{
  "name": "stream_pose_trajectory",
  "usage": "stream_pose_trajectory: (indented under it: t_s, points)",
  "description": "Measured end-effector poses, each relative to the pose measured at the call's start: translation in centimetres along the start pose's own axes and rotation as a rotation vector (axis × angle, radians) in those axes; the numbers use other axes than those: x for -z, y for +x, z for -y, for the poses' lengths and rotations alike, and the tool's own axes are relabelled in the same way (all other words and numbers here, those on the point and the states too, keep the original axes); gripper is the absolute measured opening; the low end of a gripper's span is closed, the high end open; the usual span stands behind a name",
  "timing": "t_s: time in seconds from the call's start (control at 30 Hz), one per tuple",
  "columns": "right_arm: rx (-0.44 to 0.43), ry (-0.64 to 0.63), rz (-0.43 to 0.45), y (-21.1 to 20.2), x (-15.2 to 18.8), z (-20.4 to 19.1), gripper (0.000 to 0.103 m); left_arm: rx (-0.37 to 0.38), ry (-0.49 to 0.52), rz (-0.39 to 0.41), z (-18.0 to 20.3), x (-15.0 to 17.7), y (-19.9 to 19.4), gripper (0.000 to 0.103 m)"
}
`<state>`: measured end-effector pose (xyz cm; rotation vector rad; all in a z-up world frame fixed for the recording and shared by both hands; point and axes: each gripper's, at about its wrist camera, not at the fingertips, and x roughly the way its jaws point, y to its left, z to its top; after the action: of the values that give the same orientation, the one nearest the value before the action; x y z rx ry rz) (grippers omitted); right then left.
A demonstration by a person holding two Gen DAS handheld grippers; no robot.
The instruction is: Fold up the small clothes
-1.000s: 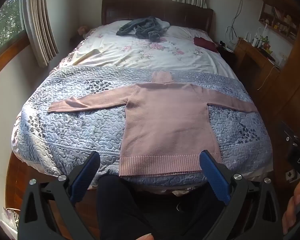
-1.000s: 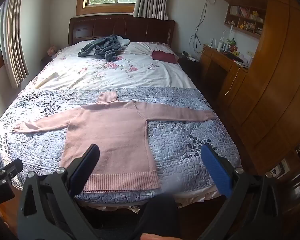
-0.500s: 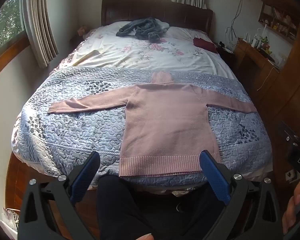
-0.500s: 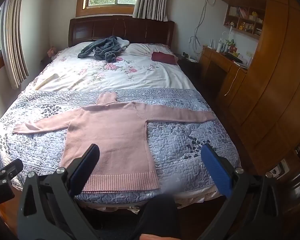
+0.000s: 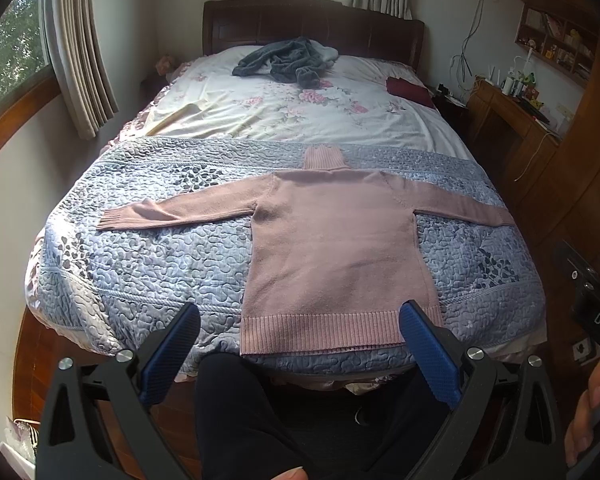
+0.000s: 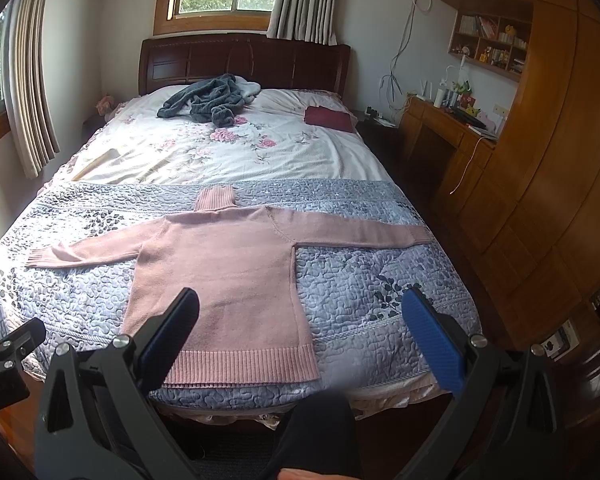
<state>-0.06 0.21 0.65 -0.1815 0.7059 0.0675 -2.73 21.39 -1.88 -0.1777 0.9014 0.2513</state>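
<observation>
Sweater (image 5: 336, 248) flat on quilt (image 5: 148, 256) at bed's foot, crumpled garment (image 5: 284, 60) behind by headboard (image 5: 312, 24), desk (image 6: 452, 132) right.

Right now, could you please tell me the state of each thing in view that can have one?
Pink sweater: spread flat on the quilt, sleeves out, unfolded.
Left gripper: open, empty, short of the hem.
Right gripper: open, empty, above the bed's foot.
Grey garment: crumpled by the headboard.
Dark red cloth: folded flat.
Curtains: drawn aside.
</observation>
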Motion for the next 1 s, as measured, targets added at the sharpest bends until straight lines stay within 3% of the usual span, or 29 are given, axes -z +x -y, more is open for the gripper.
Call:
stream_pose_trajectory:
  t_s: [1.0]
  points:
    - [0.002,0.002,0.012,-0.23,0.10,0.09,0.100,-0.001,0.004,0.014,0.32,0.25,-0.32,0.099]
